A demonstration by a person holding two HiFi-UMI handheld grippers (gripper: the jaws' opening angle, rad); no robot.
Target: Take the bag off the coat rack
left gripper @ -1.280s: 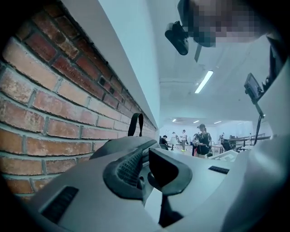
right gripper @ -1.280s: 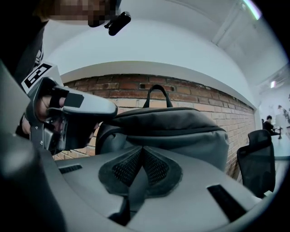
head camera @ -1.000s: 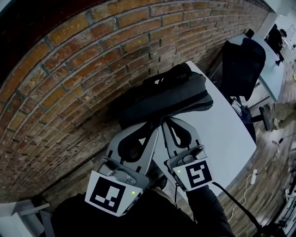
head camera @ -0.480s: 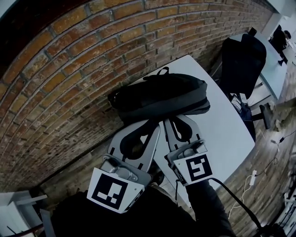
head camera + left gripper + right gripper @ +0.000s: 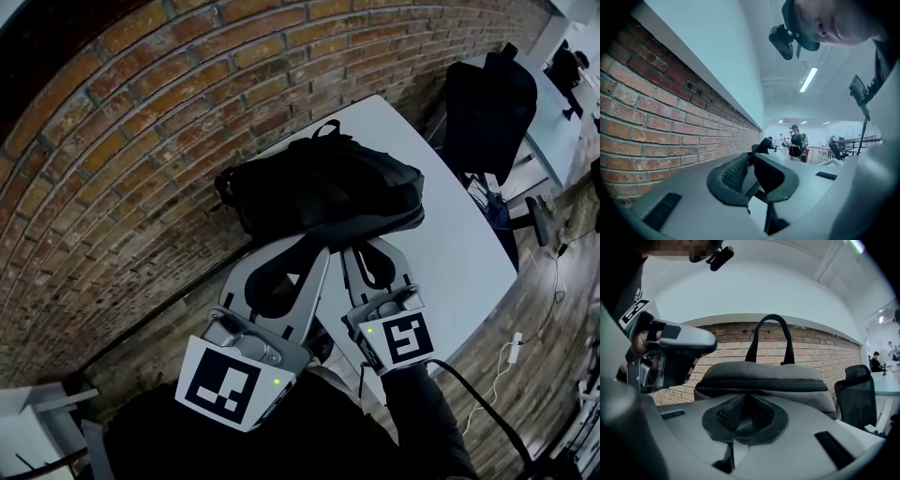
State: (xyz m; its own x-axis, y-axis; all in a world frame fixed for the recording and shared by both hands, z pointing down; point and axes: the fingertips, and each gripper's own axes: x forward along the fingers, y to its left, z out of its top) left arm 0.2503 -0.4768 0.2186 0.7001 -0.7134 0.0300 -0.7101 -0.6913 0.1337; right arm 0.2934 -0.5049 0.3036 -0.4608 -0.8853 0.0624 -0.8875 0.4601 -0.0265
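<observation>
1. The bag point(image 5: 323, 192) is lying flat on the white table point(image 5: 450, 272), close to the brick wall point(image 5: 141, 141) on the left. Its carry handle point(image 5: 771, 336) is standing up free, hooked over nothing.
2. No coat rack is showing in any view, so I am judging the lift-off itself as done. The bag is hanging from nothing and the table is carrying its weight.
3. The left gripper point(image 5: 751, 158) is reaching level toward the near left part of the bag. Its fingers are standing partly spread, and I am making out no strap or fabric between them.
4. The right gripper point(image 5: 746, 397) is pointing at the bag's near side, just beside the left one. Its fingers are lying pressed together at the tips, right at the grey lower edge of the bag. I cannot tell whether a fold of fabric is caught there.
5. What is remaining, as I am reading it, is little. The bag needs settling on the table if it is still shifting, and then both grippers need drawing back toward the near edge.
</observation>
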